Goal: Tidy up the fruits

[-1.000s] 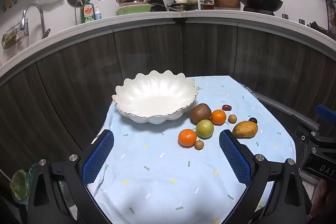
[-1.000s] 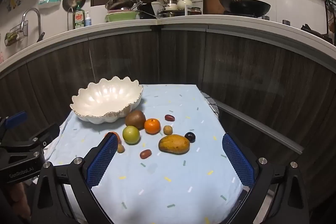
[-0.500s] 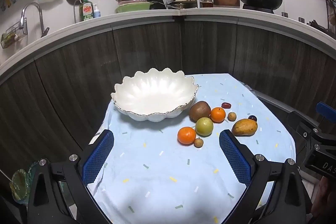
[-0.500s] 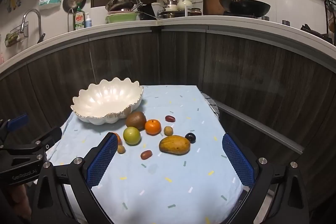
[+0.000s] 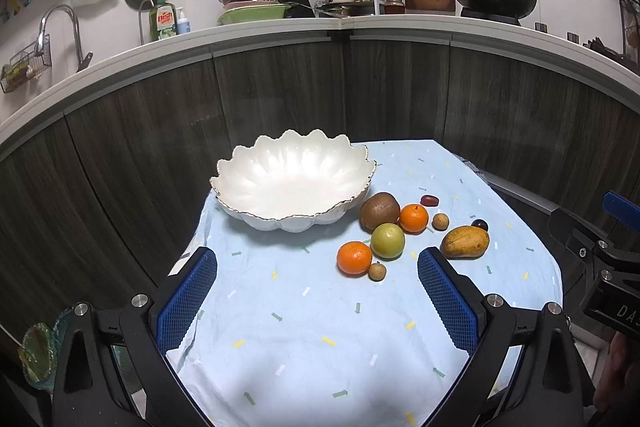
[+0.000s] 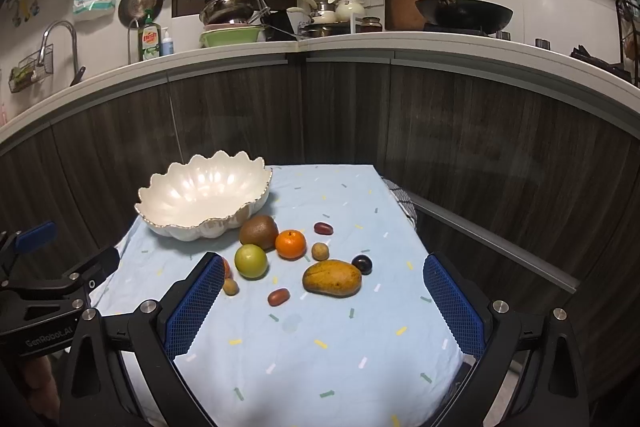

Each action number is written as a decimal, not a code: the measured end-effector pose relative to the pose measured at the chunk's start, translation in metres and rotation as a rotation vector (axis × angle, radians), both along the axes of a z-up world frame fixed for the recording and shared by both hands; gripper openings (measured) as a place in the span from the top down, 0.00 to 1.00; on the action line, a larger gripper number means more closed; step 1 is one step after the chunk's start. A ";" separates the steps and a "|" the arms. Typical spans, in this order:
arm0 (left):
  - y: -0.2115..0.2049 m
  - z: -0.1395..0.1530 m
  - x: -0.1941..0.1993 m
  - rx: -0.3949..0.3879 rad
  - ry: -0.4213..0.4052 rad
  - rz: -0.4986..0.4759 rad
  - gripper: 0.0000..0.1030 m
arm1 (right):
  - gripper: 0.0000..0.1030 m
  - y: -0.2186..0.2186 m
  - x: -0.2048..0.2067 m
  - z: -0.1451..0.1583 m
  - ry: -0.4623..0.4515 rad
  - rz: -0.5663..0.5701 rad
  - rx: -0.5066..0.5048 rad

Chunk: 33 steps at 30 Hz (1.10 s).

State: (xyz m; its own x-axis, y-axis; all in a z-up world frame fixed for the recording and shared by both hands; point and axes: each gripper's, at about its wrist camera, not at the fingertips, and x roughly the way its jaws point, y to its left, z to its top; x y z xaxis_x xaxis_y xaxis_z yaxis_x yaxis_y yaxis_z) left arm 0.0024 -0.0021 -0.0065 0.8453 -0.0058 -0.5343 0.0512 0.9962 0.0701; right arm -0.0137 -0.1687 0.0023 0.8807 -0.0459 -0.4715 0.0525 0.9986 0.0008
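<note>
Both claws, left gripper (image 5: 318,297) and right gripper (image 6: 320,301), gape wide, holding nothing. Mango (image 6: 332,277) sits just ahead of the right one, white bowl (image 6: 192,223) far-left. Likely soft, smooth-skinned: grip across its short middle, gently.

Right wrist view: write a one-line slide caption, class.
Open right tool faces loose fruit beside an empty scalloped white bowl on a blue tablecloth.
</note>
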 end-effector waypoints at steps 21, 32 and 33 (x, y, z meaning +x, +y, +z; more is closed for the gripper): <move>0.000 0.001 0.000 0.000 0.001 0.000 0.01 | 0.02 -0.001 -0.001 0.000 -0.001 -0.002 0.008; -0.001 0.000 0.000 0.000 0.001 0.000 0.01 | 0.02 0.000 -0.001 0.000 0.001 -0.003 0.009; -0.001 0.000 0.001 -0.001 -0.001 0.001 0.01 | 0.02 0.000 -0.001 0.000 0.001 -0.002 0.009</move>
State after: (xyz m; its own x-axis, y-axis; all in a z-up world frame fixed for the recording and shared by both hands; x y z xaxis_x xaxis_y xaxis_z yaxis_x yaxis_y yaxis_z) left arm 0.0031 -0.0029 -0.0065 0.8458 -0.0055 -0.5335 0.0501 0.9963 0.0692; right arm -0.0148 -0.1689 0.0021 0.8802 -0.0440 -0.4725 0.0549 0.9984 0.0094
